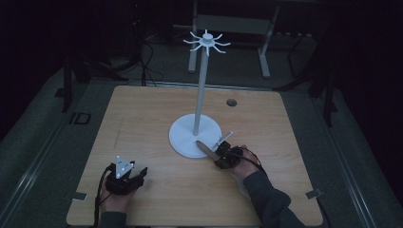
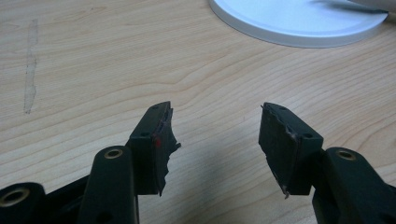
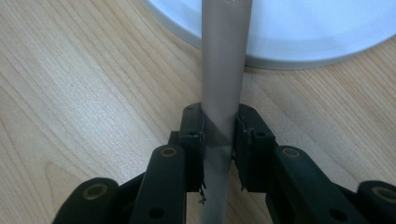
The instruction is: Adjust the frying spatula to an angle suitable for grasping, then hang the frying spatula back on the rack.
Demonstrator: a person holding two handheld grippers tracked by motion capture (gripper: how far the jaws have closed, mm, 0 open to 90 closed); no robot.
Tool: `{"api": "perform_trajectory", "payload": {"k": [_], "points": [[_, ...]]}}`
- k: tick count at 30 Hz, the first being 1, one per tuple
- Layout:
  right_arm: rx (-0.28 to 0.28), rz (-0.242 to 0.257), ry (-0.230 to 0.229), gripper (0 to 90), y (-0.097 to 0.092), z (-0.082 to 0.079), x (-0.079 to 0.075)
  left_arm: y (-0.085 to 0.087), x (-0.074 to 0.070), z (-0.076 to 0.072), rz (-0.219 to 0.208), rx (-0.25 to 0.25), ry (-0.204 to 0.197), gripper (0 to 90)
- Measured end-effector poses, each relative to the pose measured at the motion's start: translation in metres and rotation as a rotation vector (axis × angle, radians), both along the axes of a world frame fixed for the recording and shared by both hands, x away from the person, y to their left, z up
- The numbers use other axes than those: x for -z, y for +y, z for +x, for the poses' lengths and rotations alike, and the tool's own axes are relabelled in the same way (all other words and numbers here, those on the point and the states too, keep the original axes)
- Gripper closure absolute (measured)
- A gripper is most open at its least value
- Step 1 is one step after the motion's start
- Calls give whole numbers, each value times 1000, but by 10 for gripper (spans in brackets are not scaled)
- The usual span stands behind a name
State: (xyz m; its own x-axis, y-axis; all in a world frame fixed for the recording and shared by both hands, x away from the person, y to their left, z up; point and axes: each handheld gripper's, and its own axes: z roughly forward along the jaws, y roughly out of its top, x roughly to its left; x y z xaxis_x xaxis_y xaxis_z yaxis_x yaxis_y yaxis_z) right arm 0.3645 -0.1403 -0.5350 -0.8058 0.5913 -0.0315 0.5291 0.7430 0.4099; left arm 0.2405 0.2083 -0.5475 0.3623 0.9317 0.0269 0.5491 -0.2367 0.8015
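Looking down from the high view, we see a wooden tabletop [image 1: 142, 123] with a white stand [image 1: 195, 134] at its middle: a round base, a tall upright pole and a small crown of curved hooks on top. Our right gripper [image 1: 215, 154] sits at the near right of that base, and a grey rod [image 1: 205, 149] runs from it up and to the left, its far end lying over the edge of the base. Our left gripper [image 1: 141, 175] rests at the near left of the tabletop, well apart from the stand, with its grey three-cornered plate facing up. A small dark hole [image 1: 231, 102] marks the far right part of the tabletop.

Turning to the left gripper view, we find the left gripper's [image 2: 215, 140] fingers [image 2: 154, 144] standing wide apart with bare wood between them. The rim of the stand [image 2: 299, 28] shows at the far right.

In the right gripper view, our right gripper's [image 3: 220, 140] fingers [image 3: 192, 140] are clamped on the rod [image 3: 224, 70], one pad pressing each side of it. The rod reaches away from us across the wood and over the rim of the stand [image 3: 327, 32].
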Motion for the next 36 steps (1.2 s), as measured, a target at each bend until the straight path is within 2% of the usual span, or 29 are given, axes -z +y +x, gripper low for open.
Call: {"api": "perform_trajectory", "payload": {"k": [5, 10, 18, 20, 25, 30, 36], "points": [[-3, 9, -15, 744, -1, -4, -2, 1, -1, 0, -4, -1, -4, 449], [14, 52, -43, 744, -9, -8, -9, 1, -1, -1, -8, 1, -9, 449], [19, 72, -75, 745, -14, -12, -14, 2, -1, -1, -10, 4, -11, 449], [22, 92, -95, 745, -17, -15, -18, 2, -1, -1, -14, 1, -13, 449], [33, 112, -109, 745, -20, -15, -22, 2, -1, -2, -17, 2, -17, 449], [59, 185, -161, 745, -33, -18, -40, 3, -2, -4, -18, 3, -21, 449], [75, 231, -196, 745, -41, -19, -51, 2, -2, -6, -18, 5, -26, 449]]}}
